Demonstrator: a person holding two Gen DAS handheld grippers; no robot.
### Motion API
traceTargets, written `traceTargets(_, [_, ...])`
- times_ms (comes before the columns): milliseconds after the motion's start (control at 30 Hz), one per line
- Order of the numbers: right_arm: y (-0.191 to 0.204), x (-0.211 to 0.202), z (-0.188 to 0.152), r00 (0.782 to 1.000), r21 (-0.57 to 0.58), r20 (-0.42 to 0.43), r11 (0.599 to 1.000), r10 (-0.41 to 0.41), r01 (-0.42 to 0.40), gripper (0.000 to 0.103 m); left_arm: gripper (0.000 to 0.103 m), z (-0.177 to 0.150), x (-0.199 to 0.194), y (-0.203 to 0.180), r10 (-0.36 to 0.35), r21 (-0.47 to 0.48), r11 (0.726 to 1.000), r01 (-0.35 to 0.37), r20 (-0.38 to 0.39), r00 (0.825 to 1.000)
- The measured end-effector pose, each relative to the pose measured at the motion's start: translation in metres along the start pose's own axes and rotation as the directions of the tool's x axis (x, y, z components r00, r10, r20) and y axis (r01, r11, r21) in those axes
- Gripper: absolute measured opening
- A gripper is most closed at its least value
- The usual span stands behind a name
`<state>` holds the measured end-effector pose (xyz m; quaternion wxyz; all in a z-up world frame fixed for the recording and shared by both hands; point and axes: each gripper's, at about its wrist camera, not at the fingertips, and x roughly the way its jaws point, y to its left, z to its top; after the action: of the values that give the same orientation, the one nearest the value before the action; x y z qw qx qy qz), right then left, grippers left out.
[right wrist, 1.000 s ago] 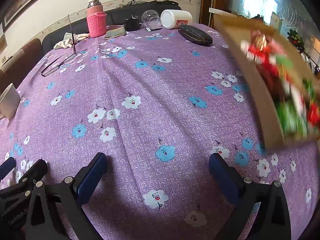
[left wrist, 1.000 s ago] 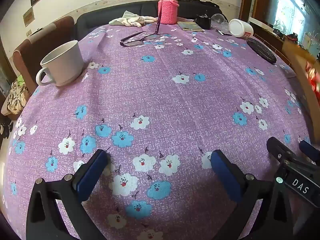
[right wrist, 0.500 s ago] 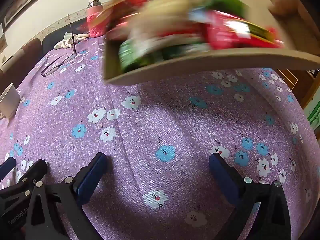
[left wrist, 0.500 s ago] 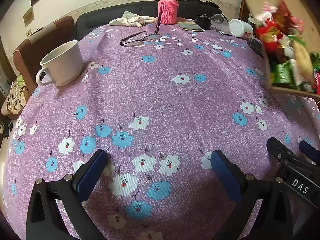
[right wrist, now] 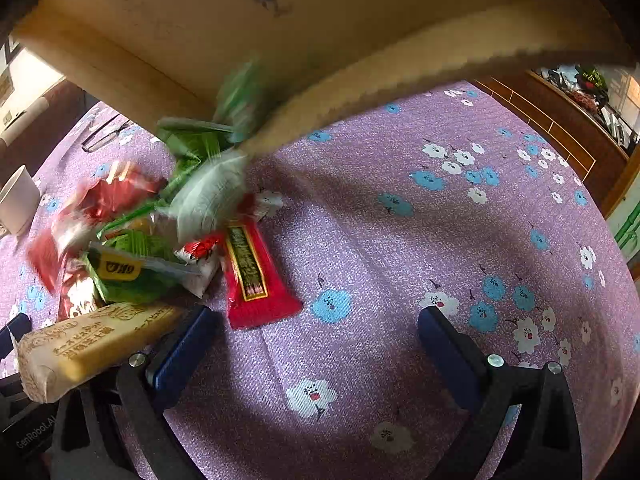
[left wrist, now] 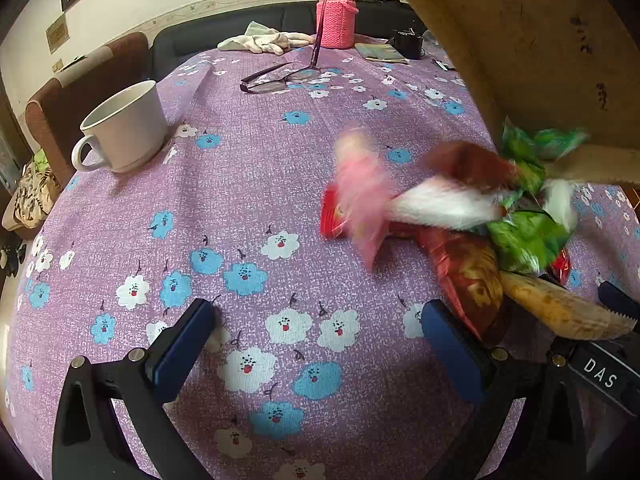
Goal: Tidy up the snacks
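Observation:
A tipped cardboard box [left wrist: 532, 40] [right wrist: 280, 24] hangs over the purple flowered tablecloth and several snack packets spill from it, blurred by motion. A red flat packet [right wrist: 256, 280] lies on the cloth. Green packets [left wrist: 524, 236] [right wrist: 132, 268] and red ones [left wrist: 464, 276] pile between the grippers. A tan biscuit pack [right wrist: 88, 344] [left wrist: 560, 308] rests against my right gripper's left finger [right wrist: 180, 356]. My left gripper [left wrist: 316, 348] is open and holds nothing. My right gripper [right wrist: 316, 352] is open and holds nothing too.
A white mug [left wrist: 124, 128] stands at the left of the table. Glasses [left wrist: 280, 78], a pink knit-covered bottle [left wrist: 335, 20], a cloth [left wrist: 264, 42] and small items sit at the far edge. A brown chair [left wrist: 80, 92] stands left, and a wooden cabinet [right wrist: 560, 132] right.
The cardboard box came in from the right, swung over the table and tipped. Its snacks are now falling out and landing on the cloth between the two still grippers.

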<state>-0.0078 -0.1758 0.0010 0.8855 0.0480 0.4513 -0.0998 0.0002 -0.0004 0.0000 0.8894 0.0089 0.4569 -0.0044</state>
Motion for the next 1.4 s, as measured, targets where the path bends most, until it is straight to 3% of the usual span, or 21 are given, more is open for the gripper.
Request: traceTargets(1400, [-0.0009, 0.0001, 0.0016, 1.000, 0.000, 0.000, 1.000, 0.000, 0.000, 0.102, 0.103, 0.0001, -0.0002, 0.0002, 0.000, 0.000, 1.000, 0.000, 0.001, 1.000])
